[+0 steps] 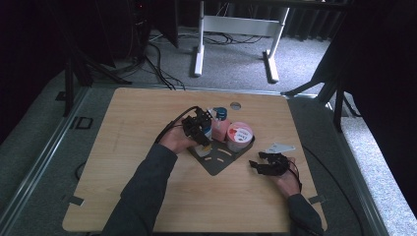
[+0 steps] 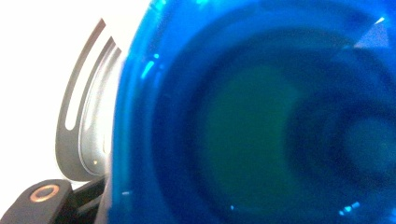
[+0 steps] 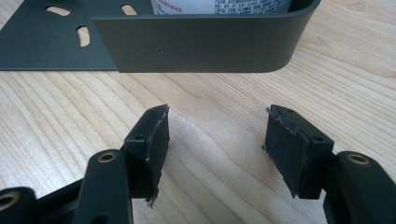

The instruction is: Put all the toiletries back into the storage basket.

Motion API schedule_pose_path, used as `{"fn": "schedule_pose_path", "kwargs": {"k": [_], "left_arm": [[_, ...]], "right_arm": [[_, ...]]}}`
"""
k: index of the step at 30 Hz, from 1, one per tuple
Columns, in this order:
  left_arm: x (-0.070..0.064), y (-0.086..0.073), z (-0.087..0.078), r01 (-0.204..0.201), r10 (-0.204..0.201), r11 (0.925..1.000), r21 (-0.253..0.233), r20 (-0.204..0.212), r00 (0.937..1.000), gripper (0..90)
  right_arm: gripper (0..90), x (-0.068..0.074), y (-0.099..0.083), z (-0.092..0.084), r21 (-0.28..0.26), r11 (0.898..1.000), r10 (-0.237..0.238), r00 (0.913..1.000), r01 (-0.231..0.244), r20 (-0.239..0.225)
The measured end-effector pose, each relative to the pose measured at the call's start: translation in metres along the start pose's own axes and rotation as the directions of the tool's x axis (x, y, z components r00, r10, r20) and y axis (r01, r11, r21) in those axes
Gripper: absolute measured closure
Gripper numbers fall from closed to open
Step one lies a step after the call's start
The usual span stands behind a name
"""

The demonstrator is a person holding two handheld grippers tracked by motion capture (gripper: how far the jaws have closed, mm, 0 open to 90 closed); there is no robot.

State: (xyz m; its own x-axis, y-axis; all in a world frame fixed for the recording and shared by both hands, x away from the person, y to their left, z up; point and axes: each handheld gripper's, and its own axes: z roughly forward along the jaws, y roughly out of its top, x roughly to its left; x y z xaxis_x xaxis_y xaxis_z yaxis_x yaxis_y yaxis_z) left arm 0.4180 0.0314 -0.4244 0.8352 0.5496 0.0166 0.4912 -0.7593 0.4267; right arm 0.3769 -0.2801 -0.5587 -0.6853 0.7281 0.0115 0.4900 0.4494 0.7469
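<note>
The left gripper (image 1: 200, 132) stands over the near-left part of the dark tray (image 1: 220, 164), which lies at the middle of the table (image 1: 147, 196). In the high view a white bottle (image 1: 205, 139) sits under this gripper, with a yellow part at its lower end. In the left gripper view a blue translucent object (image 2: 261, 121) sits hard against the lens, blurred, with a grey slotted piece (image 2: 77, 126) beside it at the left. The jaws stand part-way apart; whether their pads press on the bottle cannot be told from the pictures.

The right gripper (image 1: 259, 165) rests low over the table, just right of the tray and apart from it. In the right gripper view its jaws stand apart with only bare wood between them, and they hold nothing. They point at the tray's upright rounded wall (image 3: 201, 44); a container with a printed label (image 3: 219, 5) stands behind that wall.

On the tray, behind the left gripper, stand three further items:
- a pink carton (image 1: 221, 129);
- a blue-capped bottle (image 1: 221, 113), behind the carton;
- a pink-lidded tub (image 1: 239, 136), at the tray's right corner.

A grey three-cornered plate (image 1: 280, 147) shows just beyond the right gripper.
</note>
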Motion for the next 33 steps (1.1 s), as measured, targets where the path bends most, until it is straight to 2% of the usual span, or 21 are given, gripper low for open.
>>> {"fn": "schedule_pose_path", "kwargs": {"k": [13, 33], "left_arm": [[0.009, 0.004, 0.002, 0.035, -0.036, 0.9993, -0.011, -0.019, 0.9992, 55.5], [0.020, 0.004, 0.009, 0.091, -0.092, 0.9956, -0.025, -0.047, 0.9947, 55.6]], "right_arm": [[39.9, 0.000, 0.000, 0.000, -0.001, 1.000, 0.001, 1.0000, -0.001, -0.002], [39.6, 0.000, 0.000, 0.000, 0.000, 1.000, 0.000, 1.0000, 0.000, -0.004]]}}
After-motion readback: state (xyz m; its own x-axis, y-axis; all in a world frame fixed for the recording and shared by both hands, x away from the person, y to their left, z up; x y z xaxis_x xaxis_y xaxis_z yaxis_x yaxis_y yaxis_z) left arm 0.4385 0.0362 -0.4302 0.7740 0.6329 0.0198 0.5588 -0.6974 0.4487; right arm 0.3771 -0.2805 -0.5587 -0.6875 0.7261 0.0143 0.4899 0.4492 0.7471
